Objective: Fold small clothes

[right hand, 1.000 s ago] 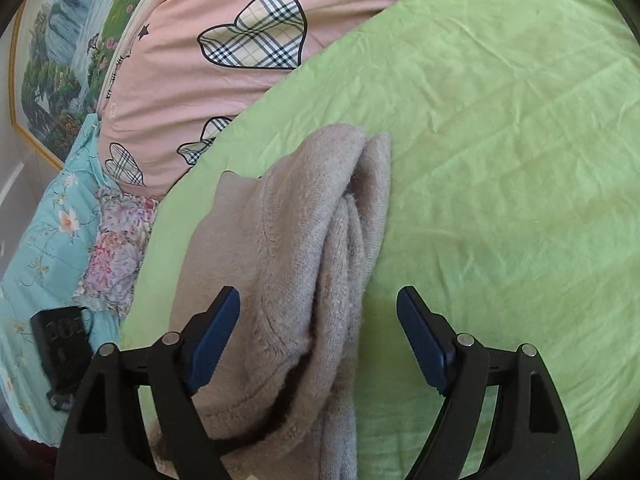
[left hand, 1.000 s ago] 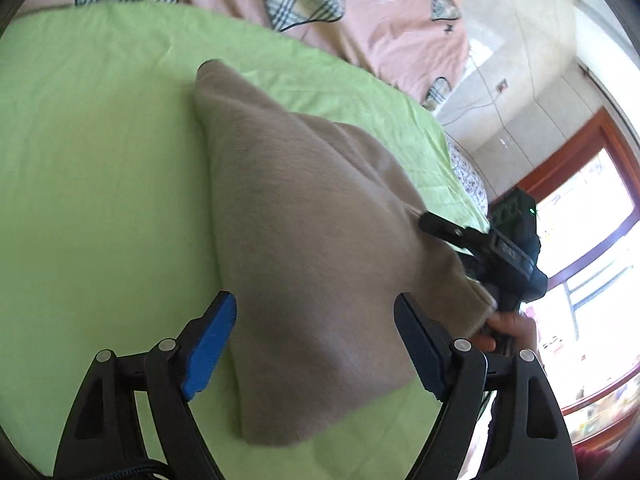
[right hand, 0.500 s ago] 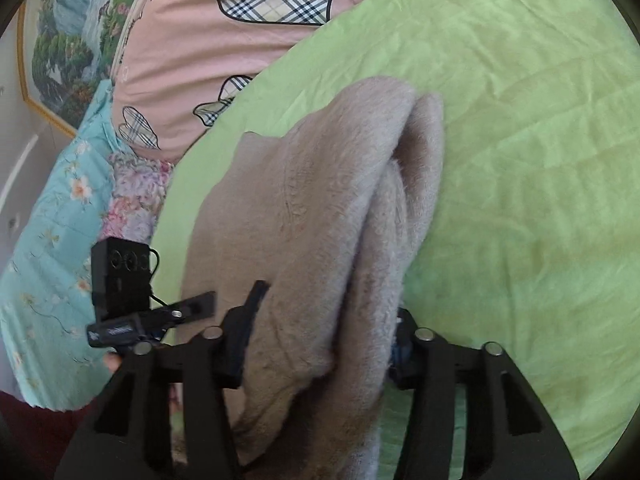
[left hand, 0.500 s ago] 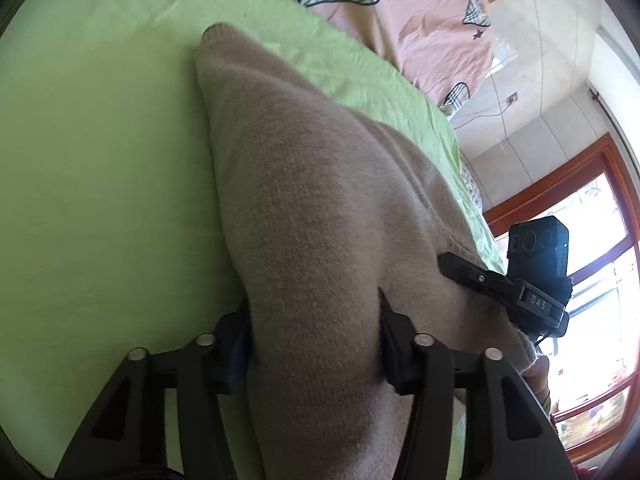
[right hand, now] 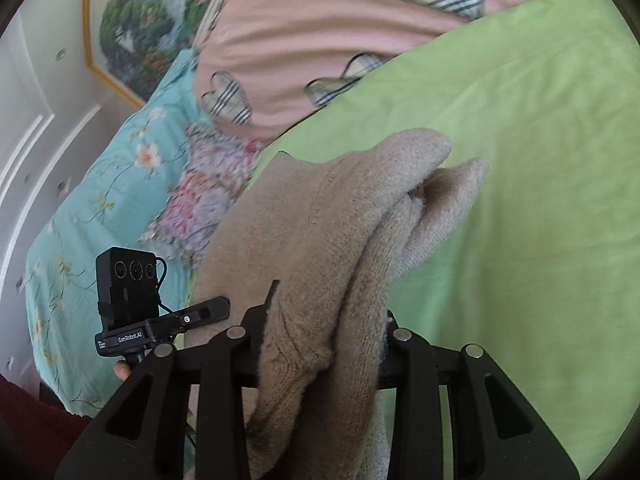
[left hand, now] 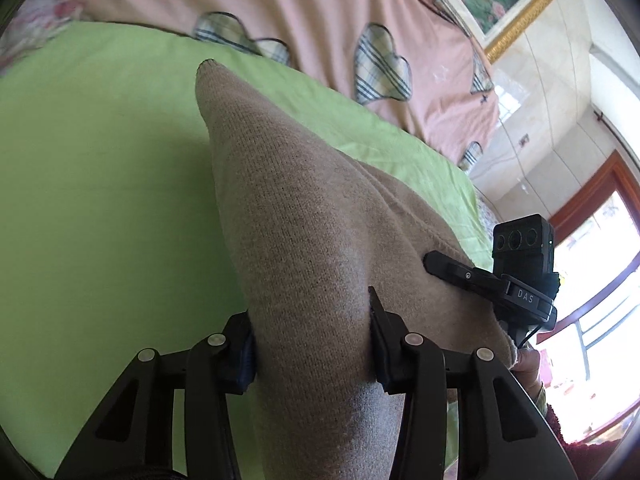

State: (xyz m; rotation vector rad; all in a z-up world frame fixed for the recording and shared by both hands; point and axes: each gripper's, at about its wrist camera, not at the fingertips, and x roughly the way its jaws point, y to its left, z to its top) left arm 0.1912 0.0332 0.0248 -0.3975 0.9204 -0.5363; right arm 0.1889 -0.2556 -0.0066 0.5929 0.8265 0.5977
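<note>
A beige knitted garment (left hand: 296,216) lies on the green bed sheet (left hand: 100,168), its near edge lifted. My left gripper (left hand: 310,344) is shut on one near corner of it. My right gripper (right hand: 324,344) is shut on the other near corner, where the knit (right hand: 320,220) bunches into thick folds. Each gripper shows in the other's view: the right one at the garment's right edge (left hand: 492,284), the left one at the left (right hand: 160,324). The garment's far tip rests on the sheet.
A pink quilt with plaid hearts (left hand: 320,12) lies beyond the green sheet (right hand: 540,160). A teal floral cover (right hand: 100,200) hangs at the bed's left side. A framed picture (right hand: 140,12) and a window with a wooden frame (left hand: 592,216) are on the walls.
Both grippers went from open around the garment's near edge to shut on it. The near edge has since risen, and both views tilted up toward the quilt.
</note>
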